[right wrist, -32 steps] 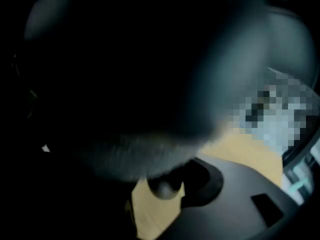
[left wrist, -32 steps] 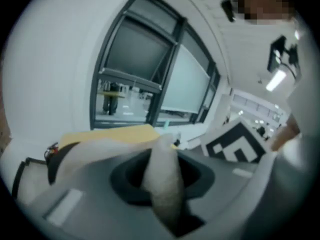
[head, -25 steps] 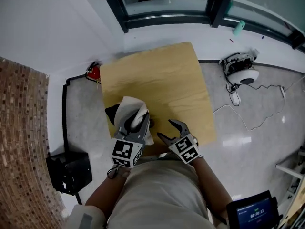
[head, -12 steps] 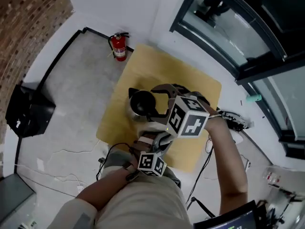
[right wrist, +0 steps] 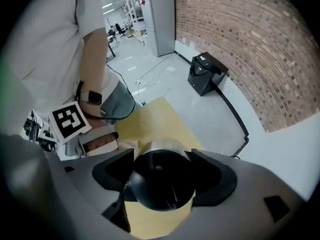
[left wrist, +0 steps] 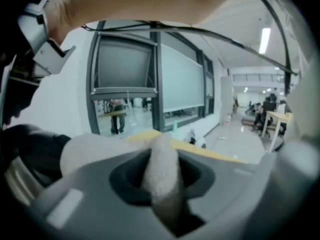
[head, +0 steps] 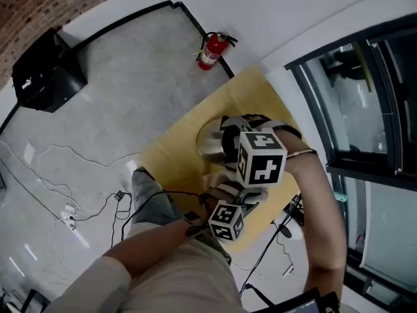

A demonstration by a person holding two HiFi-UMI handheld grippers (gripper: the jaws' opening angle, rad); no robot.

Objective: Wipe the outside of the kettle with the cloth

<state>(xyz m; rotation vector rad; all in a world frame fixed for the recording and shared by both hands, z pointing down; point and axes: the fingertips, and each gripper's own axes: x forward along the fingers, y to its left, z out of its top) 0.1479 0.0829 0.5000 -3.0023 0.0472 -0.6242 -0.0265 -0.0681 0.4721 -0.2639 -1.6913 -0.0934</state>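
A steel kettle [head: 208, 145] with a black lid [right wrist: 160, 184] stands on the yellow table [head: 176, 158]. My right gripper [head: 229, 139] points straight down over it. Its jaws are opening, one on each side of the lid, and I see no pad pressing on it. My left gripper [head: 218, 191] sits just on the near side of the kettle, shut on a white cloth [left wrist: 161, 169] pinched between its jaws. In the right gripper view the left gripper's marker cube [right wrist: 70, 120] shows beside the table [right wrist: 150, 124]. The cloth hides the left fingertips.
A red fire extinguisher [head: 210, 49] stands on the floor beyond the table's far corner. A black box [head: 45, 74] sits by the brick wall. Cables [head: 65, 207] trail over the floor at the left. Dark window frames [head: 339, 109] run along the right.
The head view has swung round. My right gripper went from the table's near edge to above the kettle and rolled over. The left gripper sank a little, still holding the cloth.
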